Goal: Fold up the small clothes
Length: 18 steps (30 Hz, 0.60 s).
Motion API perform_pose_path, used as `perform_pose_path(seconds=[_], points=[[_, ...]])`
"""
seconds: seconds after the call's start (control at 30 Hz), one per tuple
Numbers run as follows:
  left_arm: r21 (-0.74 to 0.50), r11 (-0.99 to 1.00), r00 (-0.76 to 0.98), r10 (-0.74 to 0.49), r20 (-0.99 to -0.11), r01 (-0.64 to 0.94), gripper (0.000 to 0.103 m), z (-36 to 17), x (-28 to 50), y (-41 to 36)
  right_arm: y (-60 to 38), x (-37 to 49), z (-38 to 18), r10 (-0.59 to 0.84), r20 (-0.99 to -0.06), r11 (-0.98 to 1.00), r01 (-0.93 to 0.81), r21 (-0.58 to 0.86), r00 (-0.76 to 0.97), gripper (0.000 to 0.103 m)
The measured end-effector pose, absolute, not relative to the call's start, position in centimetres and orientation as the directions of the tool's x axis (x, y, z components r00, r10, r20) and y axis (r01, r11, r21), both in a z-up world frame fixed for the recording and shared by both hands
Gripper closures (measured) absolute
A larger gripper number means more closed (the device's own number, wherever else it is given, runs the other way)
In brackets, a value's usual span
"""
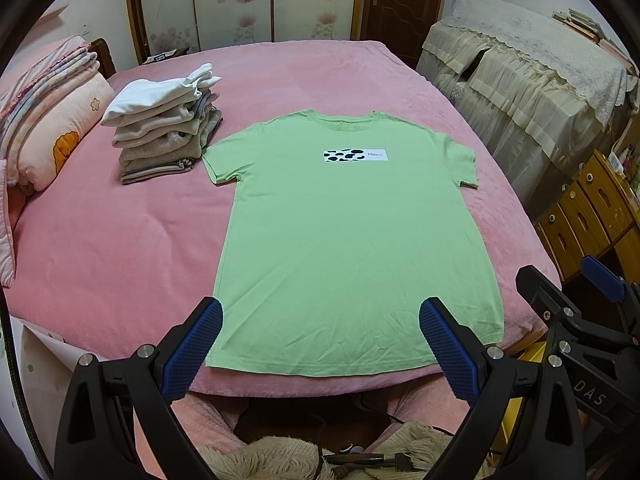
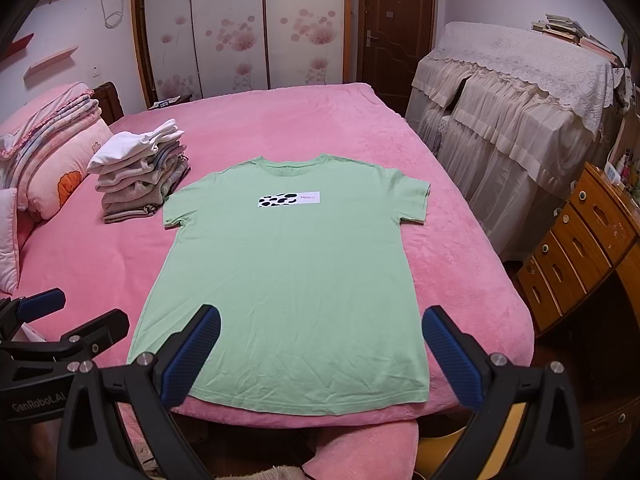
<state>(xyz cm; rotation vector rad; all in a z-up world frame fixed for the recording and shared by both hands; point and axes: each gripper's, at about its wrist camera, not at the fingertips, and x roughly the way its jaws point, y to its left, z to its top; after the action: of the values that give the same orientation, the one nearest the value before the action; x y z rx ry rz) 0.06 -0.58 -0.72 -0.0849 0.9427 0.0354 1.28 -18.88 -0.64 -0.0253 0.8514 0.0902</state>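
A green shirt [image 1: 352,240] lies flat on the pink bed [image 1: 120,240]. Both tongs, left [image 1: 320,344] and right [image 2: 320,352], are wide open and hold nothing.

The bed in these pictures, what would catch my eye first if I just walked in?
A light green T-shirt lies spread flat, front up, in the middle of the pink bedspread, a cow-spot label on its chest. To its left stands a stack of folded clothes with a white piece on top, near the pillows. In the foreground the left gripper and right gripper hang open above the shirt's hem, holding nothing.
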Motion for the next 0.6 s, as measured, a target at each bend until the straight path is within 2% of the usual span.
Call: perform_pose_path(seconds=[0.47, 0.6], points=[[-0.047, 0.997, 0.633, -0.001, -0.774, -0.056, 0.005, 0.0, 0.4, -0.8, -19.6, 1.5, -0.3, 0.066, -0.743, 0.996, -0.090, 0.007, 0.666, 0.002], [-0.014, 0.999, 0.592, 0.015, -0.806, -0.044, 0.005, 0.3, 1.2, -1.3, -19.6, 1.7, -0.2, 0.054, -0.731, 0.996, -0.090, -0.009, 0.680, 0.002]])
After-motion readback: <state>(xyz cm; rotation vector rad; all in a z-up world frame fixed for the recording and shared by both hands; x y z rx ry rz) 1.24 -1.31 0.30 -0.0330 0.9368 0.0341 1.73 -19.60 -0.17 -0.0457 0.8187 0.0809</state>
